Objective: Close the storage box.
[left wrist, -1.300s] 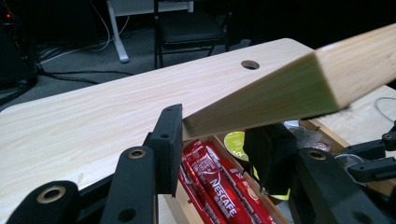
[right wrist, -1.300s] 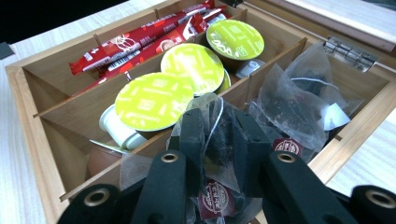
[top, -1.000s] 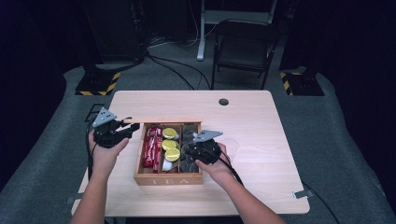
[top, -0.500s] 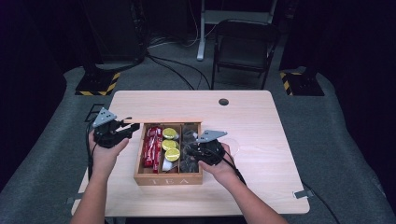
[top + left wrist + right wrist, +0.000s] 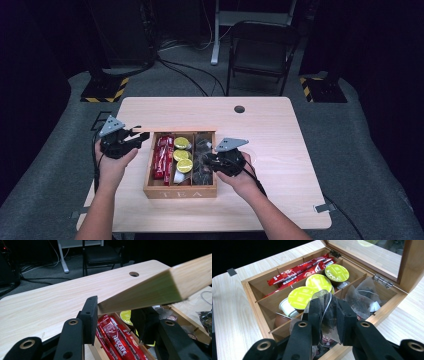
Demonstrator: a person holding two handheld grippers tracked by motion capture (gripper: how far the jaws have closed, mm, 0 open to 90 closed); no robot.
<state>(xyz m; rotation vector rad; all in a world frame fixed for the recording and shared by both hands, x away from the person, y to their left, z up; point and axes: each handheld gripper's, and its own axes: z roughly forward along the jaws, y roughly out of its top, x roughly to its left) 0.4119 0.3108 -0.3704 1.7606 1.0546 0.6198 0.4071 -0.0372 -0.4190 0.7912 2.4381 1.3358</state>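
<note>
My left gripper: it pinches the edge of the box lid and holds the lid up, open.
My right gripper: its two black jaws squeeze a see-through tea bag with dark tea inside. A thin string runs over the bag.
Where the tea bag is: just above the right-hand slot of the box, near the front wall.
The box: wooden, with TEA written on the front. It sits on the light wood table, between my two hands.
Left slot: red Nescafe sticks lie in it.
Middle slot: round pods with yellow-green tops, and one small white cup.
Right slot: more see-through tea bags lie there.
Lid: it has a glass window and small metal hinges at the back.
</note>
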